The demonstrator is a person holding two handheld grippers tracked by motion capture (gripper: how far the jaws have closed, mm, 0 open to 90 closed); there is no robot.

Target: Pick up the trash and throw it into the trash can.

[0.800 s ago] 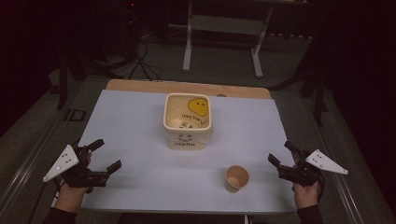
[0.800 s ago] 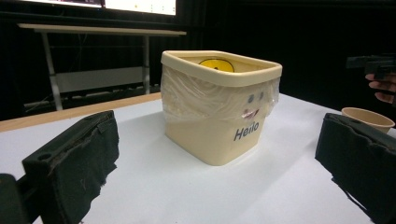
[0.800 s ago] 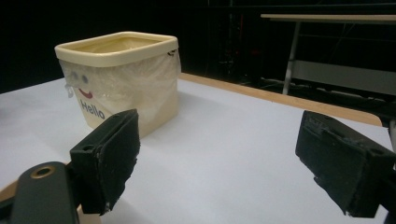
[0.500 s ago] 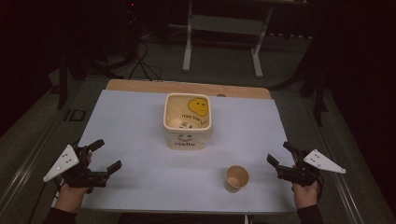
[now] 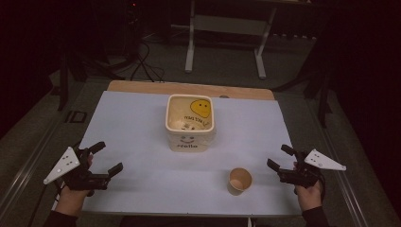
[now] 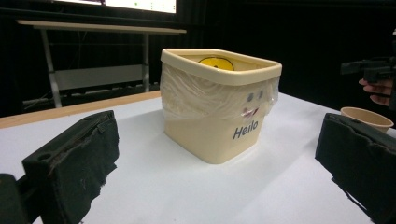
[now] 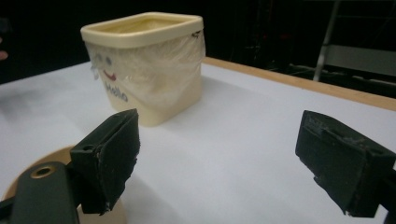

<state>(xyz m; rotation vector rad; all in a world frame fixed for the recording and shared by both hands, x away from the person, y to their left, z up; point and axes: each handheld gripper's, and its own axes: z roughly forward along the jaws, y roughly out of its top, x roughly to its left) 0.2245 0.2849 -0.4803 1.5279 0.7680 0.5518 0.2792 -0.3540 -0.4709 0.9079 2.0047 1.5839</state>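
One white table (image 5: 142, 123) stood in the scene. On it there was one cream bin (image 5: 190, 124) with a clear liner, at the middle toward the far side, and one paper cup (image 5: 240, 180) near the front, right of centre. Two grippers were present, the left gripper (image 5: 108, 158) at the near left and the right gripper (image 5: 280, 158) at the near right, each in one hand.

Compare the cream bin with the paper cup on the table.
The bin is squarish, tall and lined with a clear bag; the paper cup is round, far smaller and unlined. The bin carries a face and "Hello"; the cup is plain brown. Both stand upright, open-topped, apart on the white table.
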